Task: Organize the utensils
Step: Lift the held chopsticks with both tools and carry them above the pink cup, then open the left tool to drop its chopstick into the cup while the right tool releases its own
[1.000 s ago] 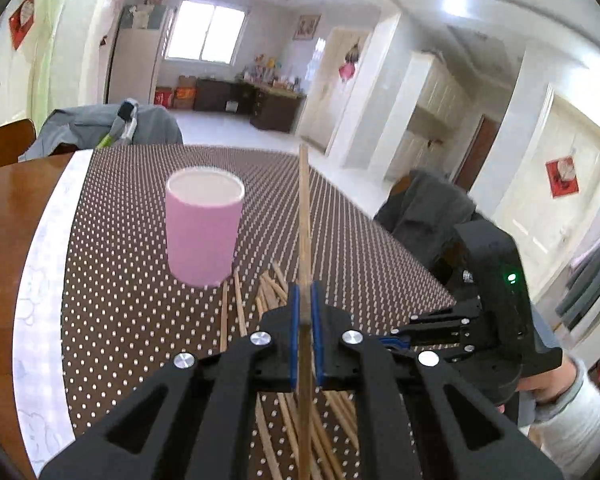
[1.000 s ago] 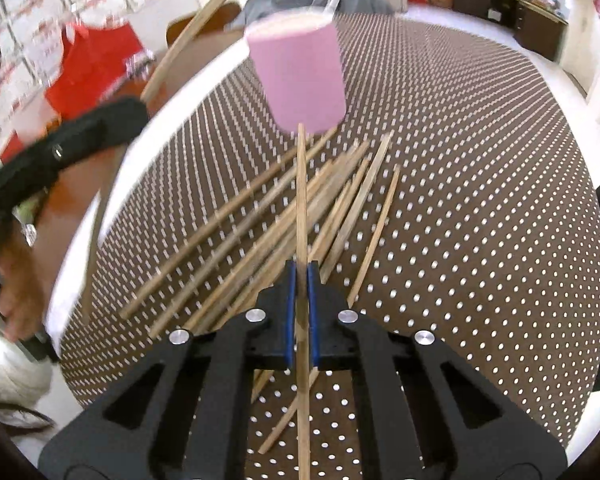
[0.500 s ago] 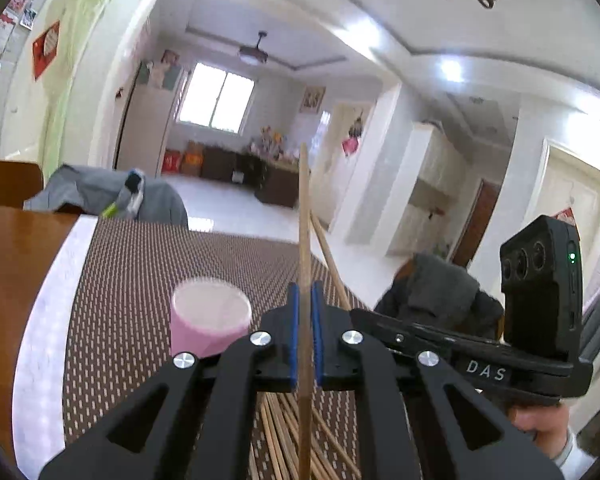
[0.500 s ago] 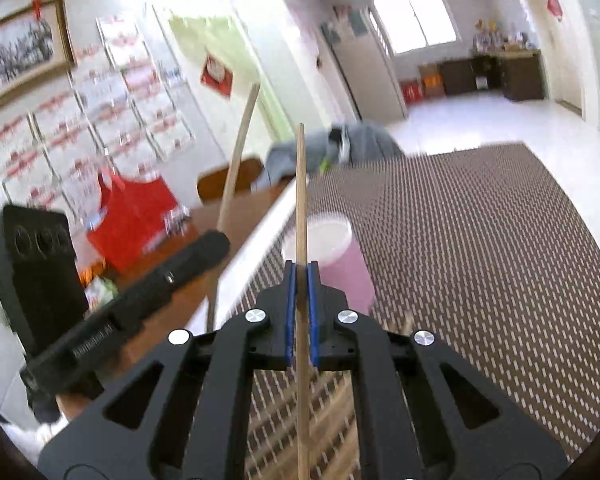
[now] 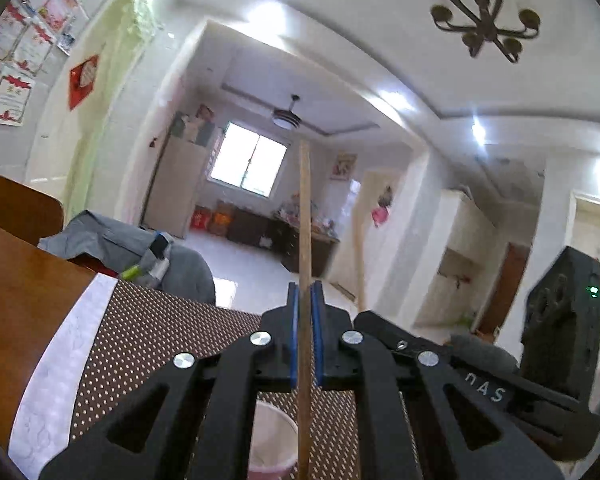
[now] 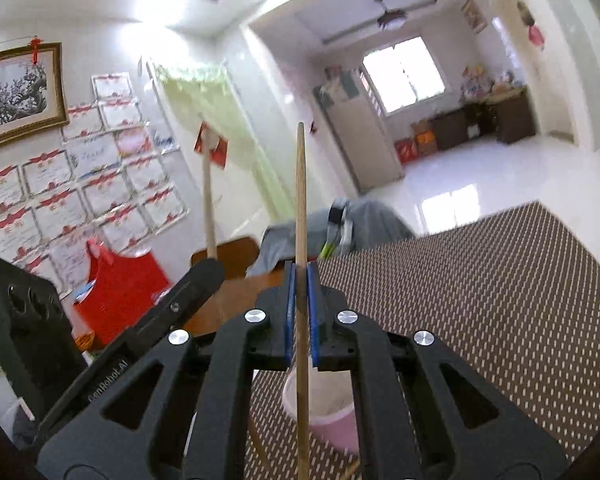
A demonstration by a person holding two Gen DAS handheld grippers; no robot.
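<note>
My left gripper (image 5: 305, 300) is shut on a wooden chopstick (image 5: 304, 216) that stands upright between its blue pads. Below it, partly hidden by the fingers, sits the pink cup (image 5: 270, 440) with a white inside. My right gripper (image 6: 301, 280) is also shut on an upright chopstick (image 6: 300, 192). The same pink cup (image 6: 332, 420) shows under its fingers on the dotted mat. Each view catches the other gripper: the right one (image 5: 480, 380) to the right in the left wrist view, the left one (image 6: 148, 332) with its chopstick (image 6: 208, 208) to the left in the right wrist view.
A brown mat with white dots (image 6: 480, 288) covers the wooden table (image 5: 16, 300). A chair with grey clothing (image 5: 132, 248) stands at the table's far side. One loose chopstick end (image 6: 350, 470) lies on the mat near the cup. Red bag (image 6: 120, 288) at left.
Both grippers rose from the chopstick pile on the mat, each carrying one chopstick, and tilted up towards level. The cup has slid down to the bottom of both views.
</note>
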